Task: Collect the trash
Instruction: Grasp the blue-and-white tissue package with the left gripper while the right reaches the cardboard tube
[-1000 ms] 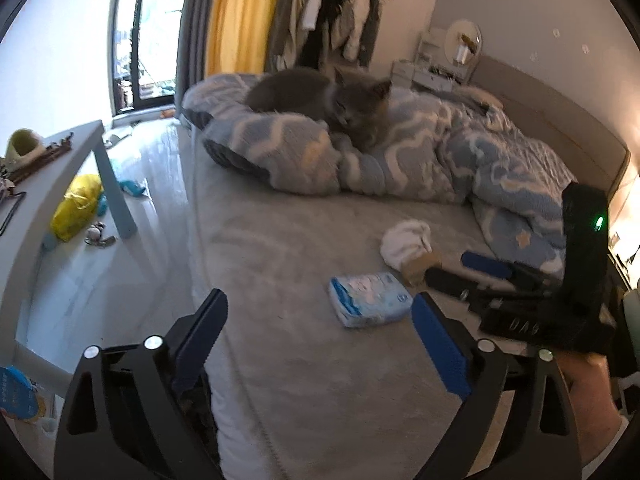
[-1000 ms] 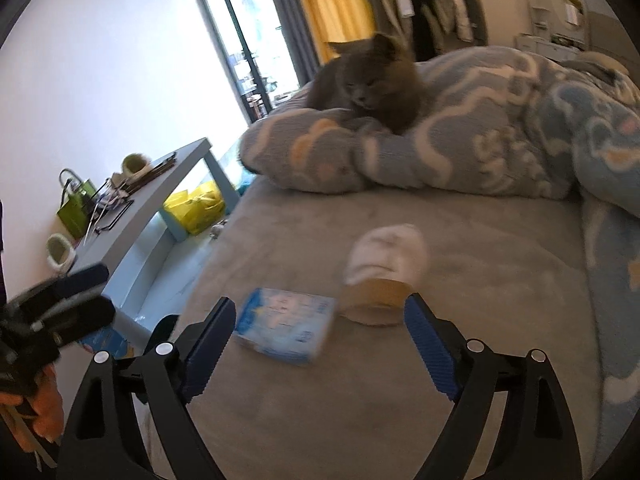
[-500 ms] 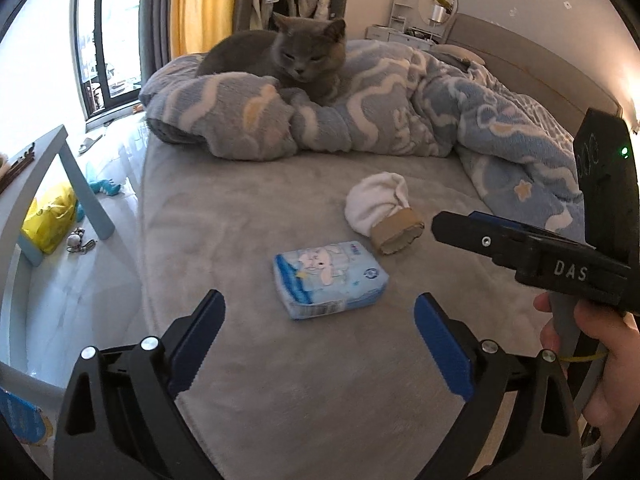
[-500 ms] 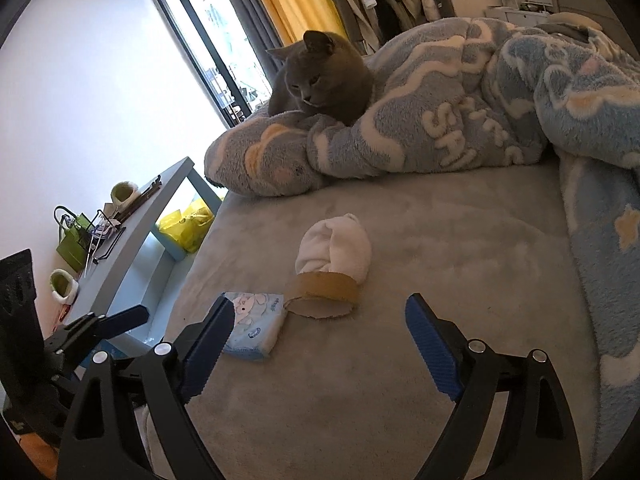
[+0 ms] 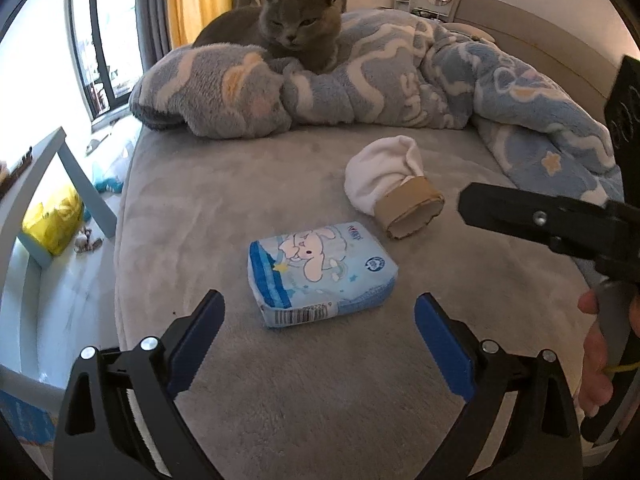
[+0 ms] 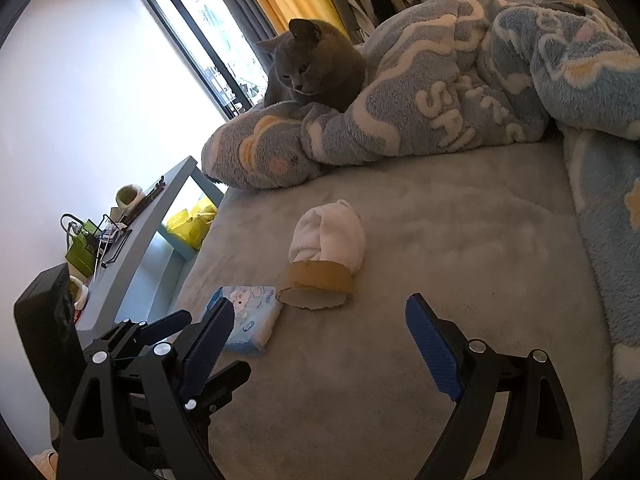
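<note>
While approaching from the left wrist view, left gripper (image 5: pixel 318 330) hangs wide and empty just short of the tissue pack (image 5: pixel 320 276) on the grey bed (image 5: pixel 320 400). Best straddled across its short sides, squeezed gently, being soft. Cartoon rabbit print; brand lettering too small to read.

From the right wrist view, right gripper (image 6: pixel 318 334) gapes wide, empty, near the cardboard roll (image 6: pixel 316 284) with white tissue. Best pinched lightly across the tube. Blanket (image 6: pixel 460 108) letters partly legible: "SA".
</note>
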{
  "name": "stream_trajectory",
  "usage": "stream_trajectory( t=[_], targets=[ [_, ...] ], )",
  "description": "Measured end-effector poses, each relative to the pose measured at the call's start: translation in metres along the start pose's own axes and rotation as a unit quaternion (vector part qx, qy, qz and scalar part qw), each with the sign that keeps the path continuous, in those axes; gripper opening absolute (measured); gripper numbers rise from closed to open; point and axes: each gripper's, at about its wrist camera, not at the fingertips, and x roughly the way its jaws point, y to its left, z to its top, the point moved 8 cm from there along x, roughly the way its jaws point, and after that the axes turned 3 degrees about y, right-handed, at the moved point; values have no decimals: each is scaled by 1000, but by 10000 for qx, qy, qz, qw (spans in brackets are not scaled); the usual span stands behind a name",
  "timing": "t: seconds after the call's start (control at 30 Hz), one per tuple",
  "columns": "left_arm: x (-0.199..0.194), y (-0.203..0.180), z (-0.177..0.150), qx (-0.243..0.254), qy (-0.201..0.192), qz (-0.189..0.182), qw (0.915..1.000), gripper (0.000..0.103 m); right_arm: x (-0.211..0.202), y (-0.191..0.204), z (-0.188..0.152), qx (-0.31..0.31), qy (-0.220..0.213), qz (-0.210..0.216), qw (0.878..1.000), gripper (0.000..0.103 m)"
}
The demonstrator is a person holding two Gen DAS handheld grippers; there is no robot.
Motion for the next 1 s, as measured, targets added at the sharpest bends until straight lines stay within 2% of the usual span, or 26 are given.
stream_trajectory(
  t=[0.13, 0.2, 0.43, 0.73, 0.77, 0.8, 0.97, 1.0],
  targets=[
    [4, 3, 1, -121, -1, -6, 9999, 93, 1, -4, -2, 40, 34, -13, 10000, 89],
    [7, 3, 0, -95, 49, -21, 9999, 75, 3, -7, -5, 30, 95, -66, 9999, 89],
    [8, 1, -2, -9, 44, -124, 9999, 65, 16, -11, -17, -143, 295, -252, 9991, 89],
    [3, 7, 2, -44, -82, -255, 9996, 56, 18, -4, -11, -147, 100, -104, 9998, 89],
    [3, 7, 3, -64, -87, -286, 9995, 54, 18, -2, -10, -166, 83, -90, 9998, 89],
    [2, 8, 3, -75, -93, -310, 9994, 48, 19, 0, -9, -194, 64, -69, 9998, 89],
    [0, 13, 4, -148, -110, -457, 9988, 39, 23, 8, -6, -267, 61, -78, 9996, 89],
    [0, 13, 4, -145, -117, -490, 9986, 33, 25, 8, -5, -261, 72, -93, 9996, 89]
  ],
)
